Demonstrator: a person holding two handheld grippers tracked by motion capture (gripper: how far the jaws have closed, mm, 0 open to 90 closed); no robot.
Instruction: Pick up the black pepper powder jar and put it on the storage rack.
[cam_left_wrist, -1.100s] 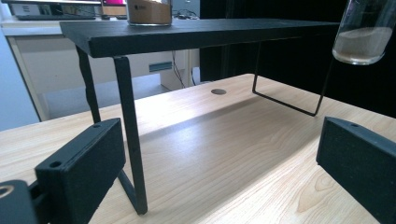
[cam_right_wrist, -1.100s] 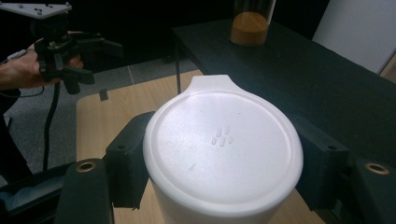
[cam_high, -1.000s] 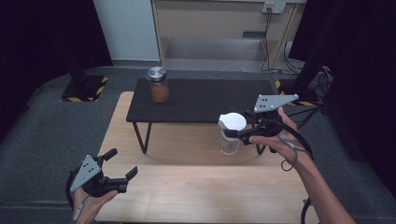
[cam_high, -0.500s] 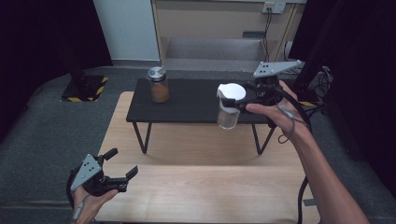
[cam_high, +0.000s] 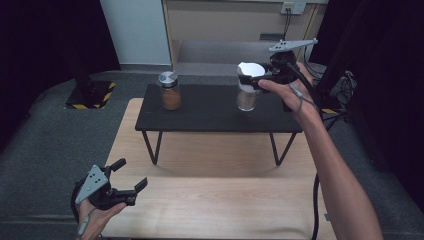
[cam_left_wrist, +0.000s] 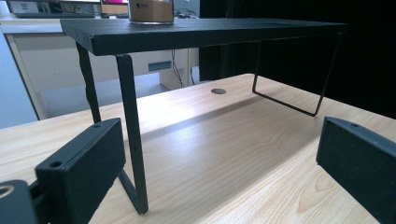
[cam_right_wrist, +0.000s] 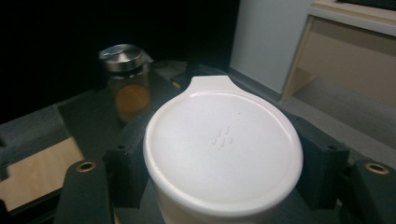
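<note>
A clear jar with a white lid (cam_high: 248, 86) hangs over the right part of the black shelf (cam_high: 210, 117); whether its base touches the shelf I cannot tell. My right gripper (cam_high: 252, 77) is shut on it just under the lid. In the right gripper view the white lid (cam_right_wrist: 223, 144) sits between both jaws. A second jar with a silver lid and brown contents (cam_high: 169, 90) stands on the shelf's left part, also the jar (cam_right_wrist: 125, 79). My left gripper (cam_high: 129, 176) is open and empty, low over the wooden table's near left corner.
The black shelf stands on thin metal legs (cam_left_wrist: 131, 149) on the light wooden table (cam_high: 210, 200). A beige cabinet (cam_high: 235, 22) and cables (cam_high: 345, 85) lie beyond the table. Grey floor surrounds it.
My right gripper has carried the white-lidded jar up and away from the table's front onto the black shelf's right side. The left gripper has stayed where it was.
</note>
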